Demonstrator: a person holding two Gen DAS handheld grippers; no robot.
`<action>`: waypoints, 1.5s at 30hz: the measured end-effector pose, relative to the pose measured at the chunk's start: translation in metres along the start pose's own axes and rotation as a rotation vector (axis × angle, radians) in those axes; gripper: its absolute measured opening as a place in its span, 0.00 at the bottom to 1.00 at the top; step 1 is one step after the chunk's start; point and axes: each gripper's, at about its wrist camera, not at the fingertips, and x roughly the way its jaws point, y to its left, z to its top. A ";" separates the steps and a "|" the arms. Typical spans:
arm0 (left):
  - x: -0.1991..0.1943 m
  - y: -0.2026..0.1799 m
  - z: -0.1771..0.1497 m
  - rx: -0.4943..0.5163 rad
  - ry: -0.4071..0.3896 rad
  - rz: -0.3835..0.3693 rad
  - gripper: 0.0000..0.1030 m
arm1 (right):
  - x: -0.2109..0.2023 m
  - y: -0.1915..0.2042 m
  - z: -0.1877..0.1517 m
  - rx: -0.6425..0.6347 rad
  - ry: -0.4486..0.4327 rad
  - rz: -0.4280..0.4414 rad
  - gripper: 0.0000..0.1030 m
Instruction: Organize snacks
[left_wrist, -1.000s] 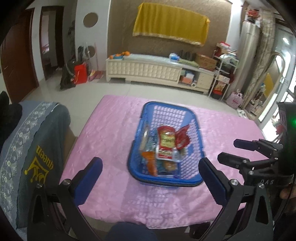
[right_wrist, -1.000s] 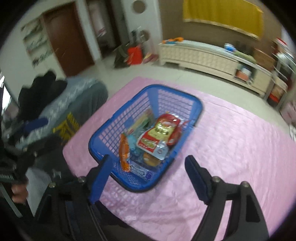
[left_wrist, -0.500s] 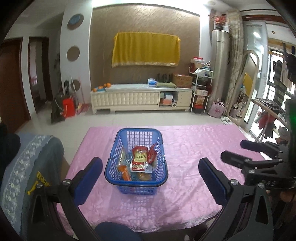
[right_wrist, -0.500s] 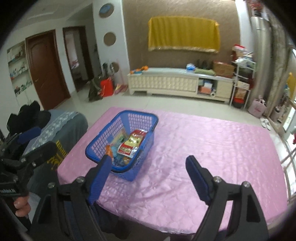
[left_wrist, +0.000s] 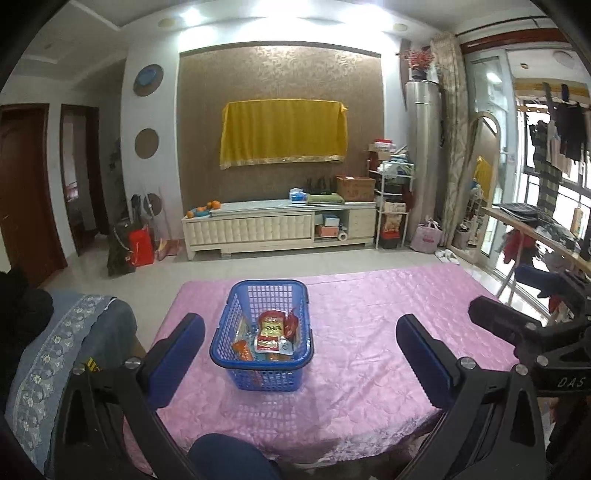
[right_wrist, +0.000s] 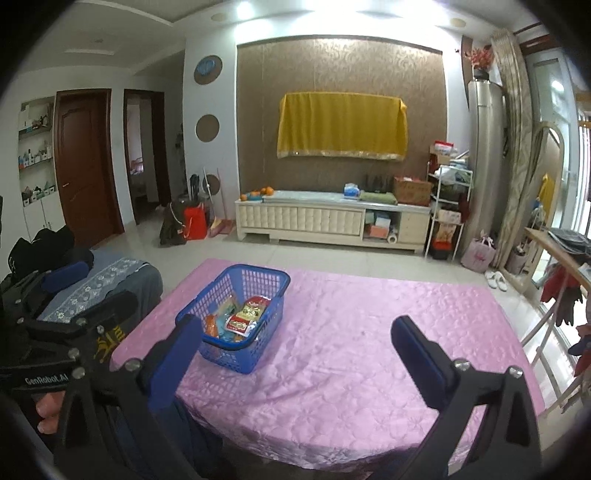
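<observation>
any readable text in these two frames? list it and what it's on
"DAS": on the right tongs' black body, seen at the left view's edge.
"GenRobot.AI": on the left tongs' black body, seen at the right view's edge.
Yellow print on the grey cloth: mostly hidden, unreadable.
Snack packets in the blue basket: print too small to read.

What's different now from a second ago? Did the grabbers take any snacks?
Both grabbers pulled back and up from the blue basket, so it looks smaller and more of the room shows. The left gripper and right gripper took nothing and let nothing go; both stayed open and empty. The snack packets stayed in the basket on the pink tablecloth.
</observation>
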 end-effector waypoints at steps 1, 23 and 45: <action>-0.002 -0.002 -0.001 0.006 0.000 -0.002 1.00 | -0.002 0.001 0.000 0.001 -0.008 -0.002 1.00; -0.013 -0.007 -0.009 0.006 -0.001 -0.027 1.00 | -0.023 0.002 -0.010 0.024 -0.017 -0.023 1.00; -0.020 -0.008 -0.008 0.020 -0.005 -0.053 1.00 | -0.031 0.002 -0.013 0.025 -0.011 -0.047 1.00</action>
